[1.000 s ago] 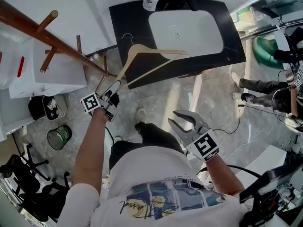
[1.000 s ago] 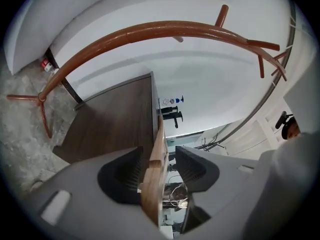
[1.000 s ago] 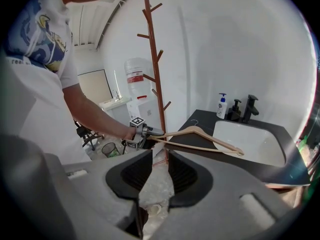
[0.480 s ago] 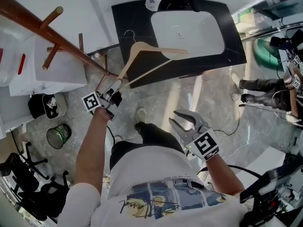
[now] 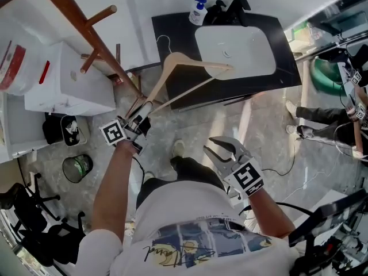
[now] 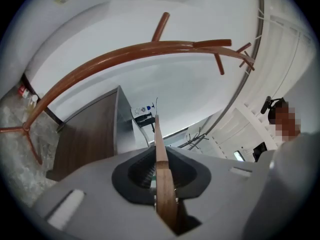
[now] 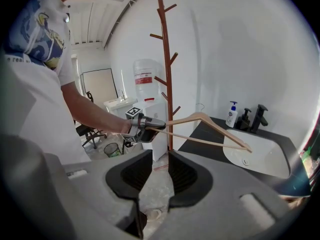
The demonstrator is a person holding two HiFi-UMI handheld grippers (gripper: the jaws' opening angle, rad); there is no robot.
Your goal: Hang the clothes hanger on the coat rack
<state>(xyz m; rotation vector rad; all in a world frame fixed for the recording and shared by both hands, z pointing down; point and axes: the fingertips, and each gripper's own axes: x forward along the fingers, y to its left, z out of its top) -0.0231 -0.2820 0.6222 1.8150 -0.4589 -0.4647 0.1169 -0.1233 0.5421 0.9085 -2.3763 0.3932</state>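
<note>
The clothes hanger (image 5: 177, 57), pale wood with a wire hook, sits in the upper middle of the head view, in front of the dark counter (image 5: 172, 30) and its white sink (image 5: 233, 50). The left gripper (image 5: 140, 109), left of centre, is clamped on the hanger's lower left end, where arm and crossbar meet. Its jaws have just been closing on that wood. The coat rack (image 5: 76, 13) slants across the upper left, and the hook hangs on none of its pegs. The right gripper (image 5: 214, 148), lower right of centre, has its jaws spread with nothing in them. A soap bottle (image 5: 198, 11) stands at the top edge and a waste bin (image 5: 76, 168) at the left.

In the left gripper view the wood runs up the middle of the frame, pinched edge-on between the two dark pads. The rack arcs across the upper half.

In the right gripper view the jaws at the bottom stand apart over bare floor. Centre left, the left gripper holds the hanger, which reaches right toward the sink. The rack stands upright behind it, with a water dispenser (image 7: 144, 79) to its left.
</note>
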